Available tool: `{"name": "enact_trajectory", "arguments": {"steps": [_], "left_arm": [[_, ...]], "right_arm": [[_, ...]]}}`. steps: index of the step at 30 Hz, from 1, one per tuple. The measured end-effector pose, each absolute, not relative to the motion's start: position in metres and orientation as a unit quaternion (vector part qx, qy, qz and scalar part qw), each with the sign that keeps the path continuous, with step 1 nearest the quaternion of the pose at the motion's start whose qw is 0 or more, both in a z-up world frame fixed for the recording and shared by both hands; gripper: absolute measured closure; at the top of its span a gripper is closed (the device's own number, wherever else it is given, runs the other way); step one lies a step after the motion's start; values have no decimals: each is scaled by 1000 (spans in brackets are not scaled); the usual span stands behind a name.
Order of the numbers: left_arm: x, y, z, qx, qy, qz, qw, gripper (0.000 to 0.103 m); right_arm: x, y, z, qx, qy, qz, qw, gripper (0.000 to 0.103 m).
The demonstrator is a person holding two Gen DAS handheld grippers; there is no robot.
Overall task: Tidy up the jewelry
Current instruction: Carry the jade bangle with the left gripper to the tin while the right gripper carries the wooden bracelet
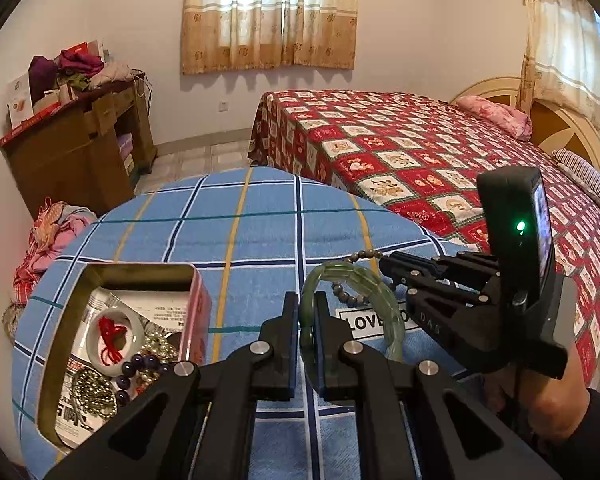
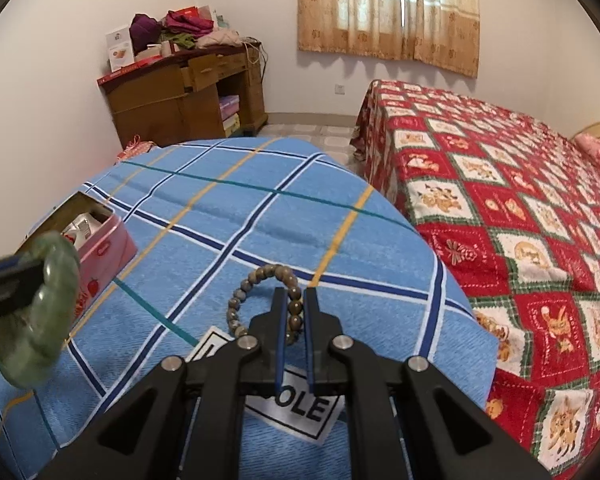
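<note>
My left gripper (image 1: 307,304) is shut on a green jade bangle (image 1: 380,292) and holds it above the blue checked cloth (image 1: 260,220). The bangle also shows in the right wrist view (image 2: 40,312). My right gripper (image 2: 295,300) is shut on a brown bead bracelet (image 2: 256,276) that hangs just over the cloth; it also shows in the left wrist view (image 1: 356,258). An open pink tin (image 1: 196,312) at the left holds a white bangle with red string (image 1: 114,336), dark purple beads (image 1: 140,364) and pearl strands.
The cloth-covered table stands beside a bed with a red patterned cover (image 1: 420,152). A wooden desk piled with clothes (image 1: 80,140) stands by the far wall. A heap of clothes (image 1: 48,240) lies left of the table. A white label (image 2: 288,400) is on the cloth.
</note>
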State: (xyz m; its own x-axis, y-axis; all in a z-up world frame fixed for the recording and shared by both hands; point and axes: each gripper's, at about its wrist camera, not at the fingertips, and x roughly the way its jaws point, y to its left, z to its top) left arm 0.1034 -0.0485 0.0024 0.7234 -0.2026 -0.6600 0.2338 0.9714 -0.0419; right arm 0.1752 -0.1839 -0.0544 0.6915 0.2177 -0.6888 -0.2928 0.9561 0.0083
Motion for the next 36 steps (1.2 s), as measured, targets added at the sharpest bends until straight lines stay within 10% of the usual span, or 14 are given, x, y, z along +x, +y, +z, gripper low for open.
{"name": "enact_trajectory", "arguments": {"steps": [36], "left_arm": [[70, 48, 40, -35, 299, -38, 953, 97]], "right_arm": [[126, -71, 25, -73, 286, 303, 906, 94]]}}
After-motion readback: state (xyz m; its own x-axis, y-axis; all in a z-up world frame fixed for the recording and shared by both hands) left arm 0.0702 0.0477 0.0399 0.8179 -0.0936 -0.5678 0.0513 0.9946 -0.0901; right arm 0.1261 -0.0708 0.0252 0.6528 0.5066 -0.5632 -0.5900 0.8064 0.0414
